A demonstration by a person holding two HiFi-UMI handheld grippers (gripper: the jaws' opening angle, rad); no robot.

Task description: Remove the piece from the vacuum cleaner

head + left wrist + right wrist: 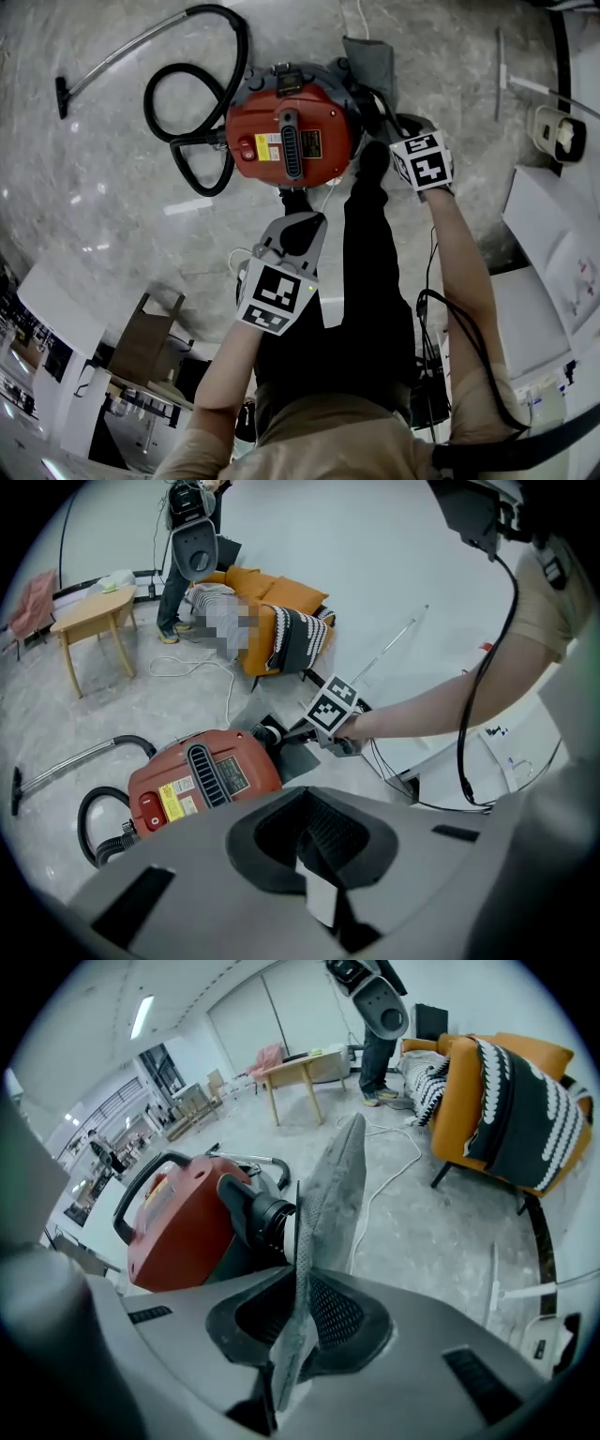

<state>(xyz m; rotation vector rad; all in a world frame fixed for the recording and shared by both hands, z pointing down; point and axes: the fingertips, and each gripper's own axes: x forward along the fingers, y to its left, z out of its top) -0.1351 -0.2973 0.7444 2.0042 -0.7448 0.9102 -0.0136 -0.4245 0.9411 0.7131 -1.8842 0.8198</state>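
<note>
A red canister vacuum cleaner [289,136] lies on the grey floor, its black hose [192,89] looped to the left. A flat grey fabric piece [328,1204] stands edge-on beside the vacuum's black port [258,1213]. My right gripper [302,1288] is shut on that piece's lower edge. The head view shows the grey piece [370,61] behind the vacuum and the right gripper [398,131] just right of it. My left gripper [295,230] hovers on the near side of the vacuum, apart from it. The left gripper [305,850] is shut with nothing between its pads.
A metal wand [122,52] runs from the hose to the far left. An orange sofa [506,1082] with a striped throw, a wooden table [94,621] and a standing person [187,536] are beyond. A white cable [394,1176] trails on the floor. White boxes [553,253] sit at the right.
</note>
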